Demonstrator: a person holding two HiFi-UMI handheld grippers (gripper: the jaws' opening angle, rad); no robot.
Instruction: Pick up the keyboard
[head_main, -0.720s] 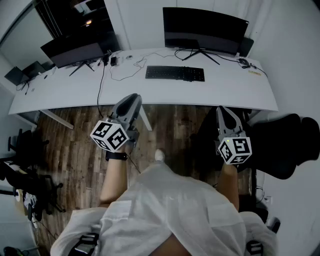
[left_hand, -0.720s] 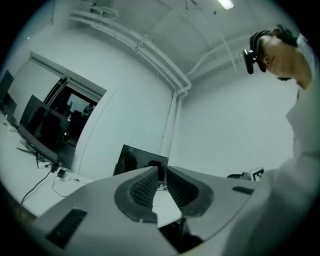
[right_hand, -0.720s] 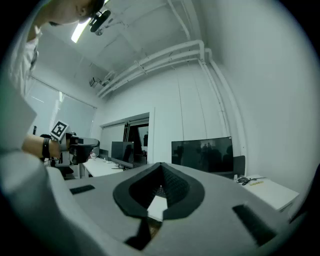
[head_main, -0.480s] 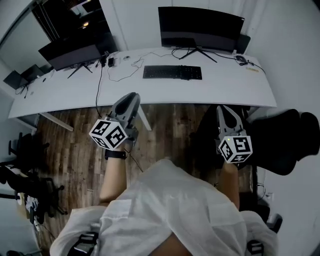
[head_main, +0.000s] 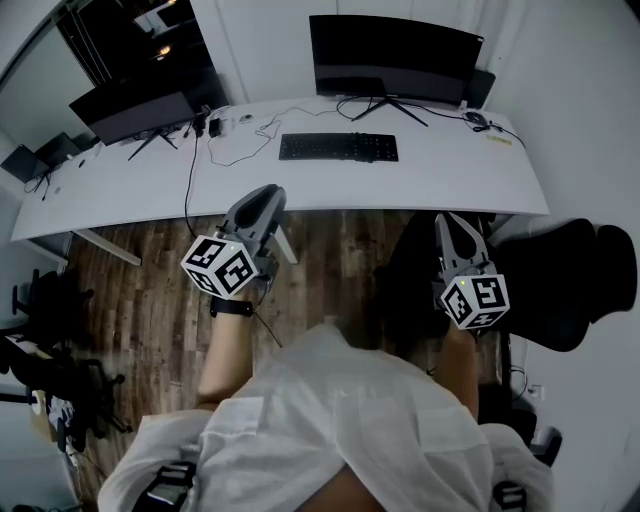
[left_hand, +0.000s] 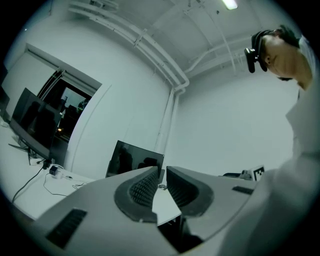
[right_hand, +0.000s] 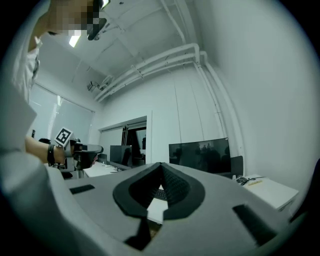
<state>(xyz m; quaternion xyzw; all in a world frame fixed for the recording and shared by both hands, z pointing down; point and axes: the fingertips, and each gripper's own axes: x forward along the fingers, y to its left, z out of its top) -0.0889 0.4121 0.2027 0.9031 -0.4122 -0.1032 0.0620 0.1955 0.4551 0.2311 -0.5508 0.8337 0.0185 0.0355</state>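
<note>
A black keyboard (head_main: 338, 147) lies flat on the long white desk (head_main: 440, 185), in front of the large dark monitor (head_main: 395, 58). Both grippers hang over the wooden floor, short of the desk's near edge and well apart from the keyboard. My left gripper (head_main: 269, 191) points toward the desk, jaws shut and empty; its own view shows the ribbed pads (left_hand: 145, 187) meeting at the tips. My right gripper (head_main: 446, 218) is also shut with nothing in it. A strip of the keyboard (right_hand: 159, 194) shows just behind its closed jaws.
A second monitor (head_main: 130, 110) stands at the desk's left, with cables (head_main: 225, 150) trailing across the top. A mouse (head_main: 478, 121) and a small yellow item lie at the far right. A black office chair (head_main: 565, 285) sits to my right, and desk legs (head_main: 285, 245) stand below the edge.
The desk and keyboard have drifted slightly left and up in the head view. Both grippers stay shut in about the same place.
</note>
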